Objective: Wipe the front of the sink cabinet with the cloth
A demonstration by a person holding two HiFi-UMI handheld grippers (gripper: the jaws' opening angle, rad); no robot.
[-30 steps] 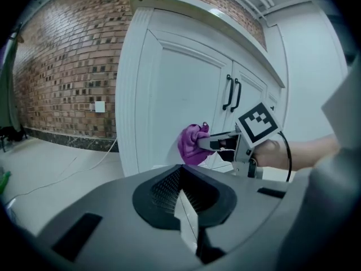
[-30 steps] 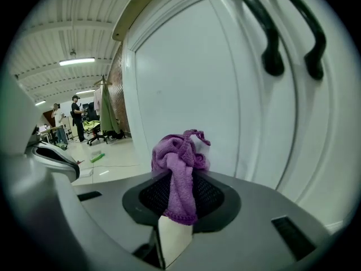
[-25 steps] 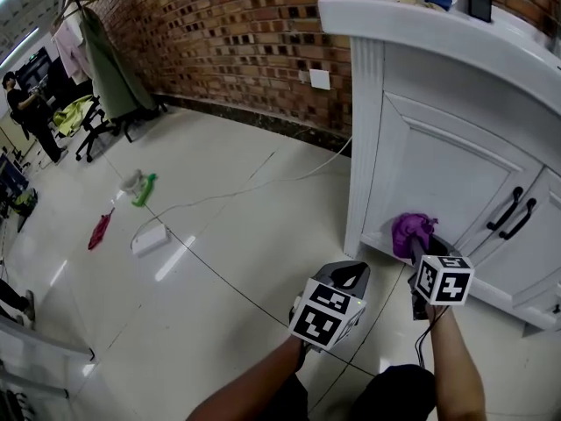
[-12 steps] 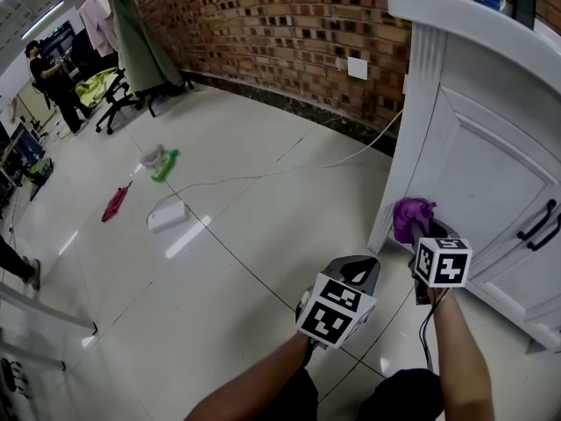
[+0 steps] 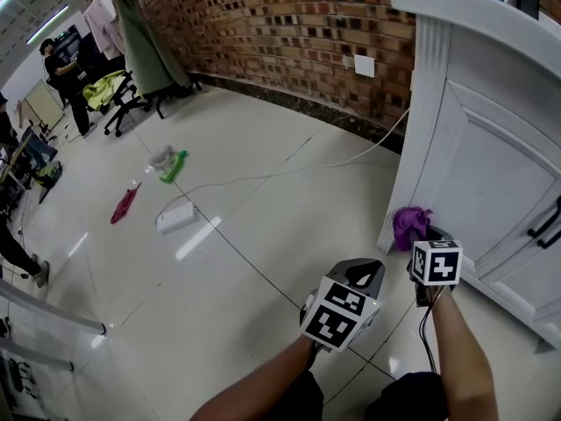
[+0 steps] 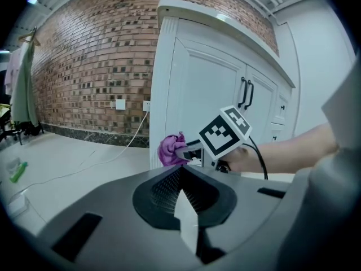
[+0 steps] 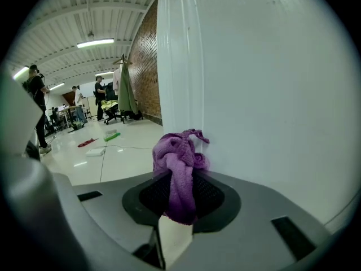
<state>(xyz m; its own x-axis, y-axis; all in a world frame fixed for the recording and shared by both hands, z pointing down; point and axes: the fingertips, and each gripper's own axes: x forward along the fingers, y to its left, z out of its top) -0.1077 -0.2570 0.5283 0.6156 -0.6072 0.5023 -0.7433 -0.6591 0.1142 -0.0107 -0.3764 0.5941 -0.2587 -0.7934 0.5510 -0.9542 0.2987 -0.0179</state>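
The white sink cabinet [image 5: 491, 174] stands at the right in the head view. A crumpled purple cloth [image 5: 409, 224] is pressed low against its front, by the left corner post. My right gripper [image 5: 419, 232] is shut on the cloth. In the right gripper view the cloth [image 7: 177, 162] bulges out of the shut jaws and touches the cabinet front [image 7: 265, 95]. My left gripper [image 5: 358, 274] hangs over the floor, left of the right one, apart from the cabinet. In the left gripper view it [image 6: 182, 176] is shut on nothing and faces the cloth [image 6: 169, 149].
A white cable [image 5: 263, 178] runs over the tiled floor from a wall socket [image 5: 365, 66] to a power strip [image 5: 177, 216]. A red rag [image 5: 124, 204] and a green object [image 5: 173, 166] lie further left. Black door handles [image 5: 552, 219] sit on the cabinet. Chairs and people are far left.
My right gripper has slid the cloth left along the cabinet's lower front, from under the door panel to the corner post. The head view has turned left. The left gripper has barely moved.
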